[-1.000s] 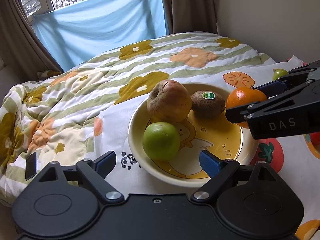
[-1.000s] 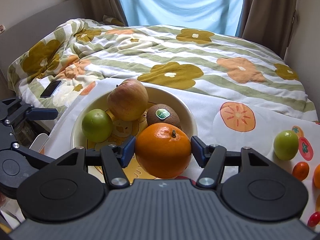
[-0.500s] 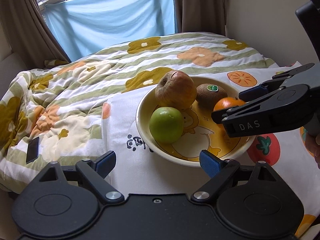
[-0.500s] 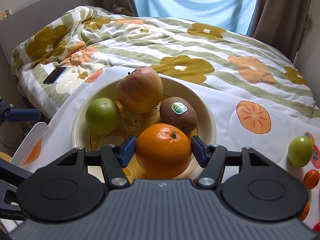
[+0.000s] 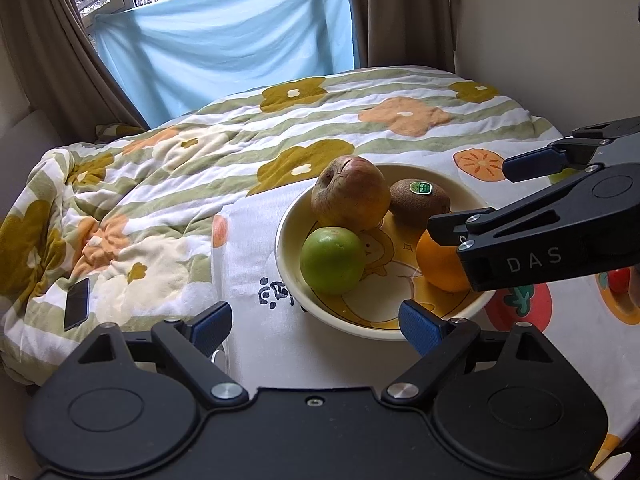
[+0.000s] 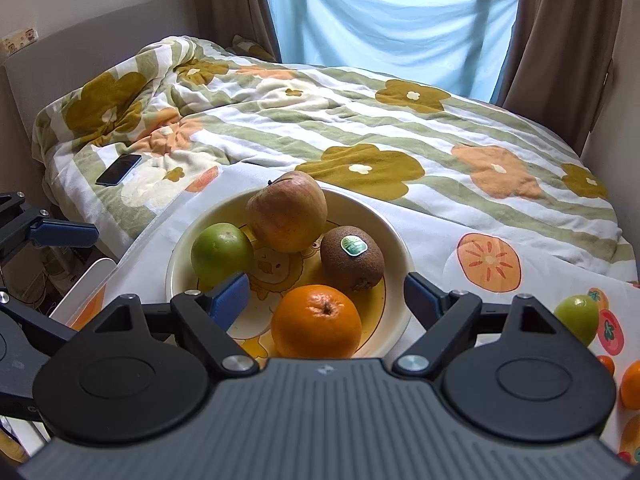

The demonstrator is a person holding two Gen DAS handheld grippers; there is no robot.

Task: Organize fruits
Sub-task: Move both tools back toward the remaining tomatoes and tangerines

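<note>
A cream bowl (image 6: pixel 394 240) sits on a fruit-print cloth and holds a red-yellow apple (image 6: pixel 286 212), a green apple (image 6: pixel 220 252), a kiwi (image 6: pixel 352 258) and an orange (image 6: pixel 316 322). My right gripper (image 6: pixel 326 292) is open, its blue pads wide on either side of the orange, which rests in the bowl. My left gripper (image 5: pixel 316 322) is open and empty just in front of the bowl (image 5: pixel 288 256). In the left wrist view the right gripper (image 5: pixel 476 200) reaches over the bowl from the right, partly hiding the orange (image 5: pixel 438 264).
A green apple (image 6: pixel 576 316) and small orange fruits (image 6: pixel 632 384) lie on the cloth to the right. A black phone (image 6: pixel 119 169) lies on the flowered blanket at left. Curtains and a wall stand behind the bed.
My right gripper carried the orange left over the bowl, lowered it and opened; the orange now rests in the bowl. The left gripper shifted slightly and stayed open.
</note>
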